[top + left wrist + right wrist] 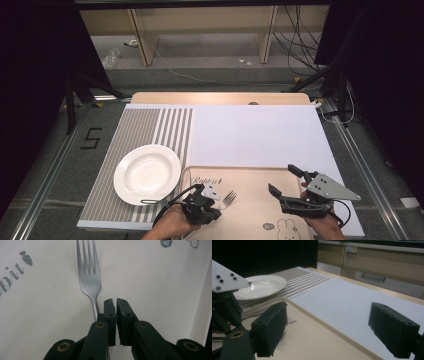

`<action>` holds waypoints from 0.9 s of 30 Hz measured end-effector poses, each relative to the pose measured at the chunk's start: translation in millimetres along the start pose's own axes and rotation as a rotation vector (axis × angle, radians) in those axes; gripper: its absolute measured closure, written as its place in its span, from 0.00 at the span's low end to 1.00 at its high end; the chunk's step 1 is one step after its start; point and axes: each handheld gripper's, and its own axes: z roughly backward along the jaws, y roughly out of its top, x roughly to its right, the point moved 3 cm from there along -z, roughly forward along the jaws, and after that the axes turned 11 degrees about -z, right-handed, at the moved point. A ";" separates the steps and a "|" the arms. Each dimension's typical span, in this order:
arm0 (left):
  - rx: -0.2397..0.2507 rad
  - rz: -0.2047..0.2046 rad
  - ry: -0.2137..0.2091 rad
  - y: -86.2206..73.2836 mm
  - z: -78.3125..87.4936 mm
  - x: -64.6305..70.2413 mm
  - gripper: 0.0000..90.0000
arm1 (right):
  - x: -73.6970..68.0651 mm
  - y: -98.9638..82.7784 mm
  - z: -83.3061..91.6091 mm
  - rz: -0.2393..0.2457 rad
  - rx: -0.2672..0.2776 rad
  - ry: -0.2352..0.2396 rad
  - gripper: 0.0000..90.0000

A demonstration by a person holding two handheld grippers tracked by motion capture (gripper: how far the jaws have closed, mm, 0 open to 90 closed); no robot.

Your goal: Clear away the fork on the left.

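Now left tool (pixel 116 301) is clamped shut on the fork (pixel 89 277) handle, tines pointing ahead over the tray (pixel 150 277); right tool (pixel 332 325) gapes wide, holding nothing.

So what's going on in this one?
A person works a gripper in each hand over a beige tray. The left gripper is down at a fork lying on the tray, its fingers shut; the handle runs in beside one finger, so a real grip can't be confirmed. The right gripper sits open over the tray's right side, holding nothing. A white plate waits empty on the striped mat.
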 end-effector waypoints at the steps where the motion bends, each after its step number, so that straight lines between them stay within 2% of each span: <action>1: 0.000 0.004 0.002 -0.1 -0.9 -0.2 0.96 | -0.1 -0.1 -0.2 0.001 0.001 0.001 0.18; 3: -0.002 0.012 0.002 -0.5 -1.6 -1.3 0.99 | -0.3 0.2 0.1 0.000 0.001 0.002 0.18; 27: -0.021 0.051 0.018 -5.2 -3.0 -11.6 0.99 | -0.7 -0.3 -0.2 0.002 -0.005 0.003 0.18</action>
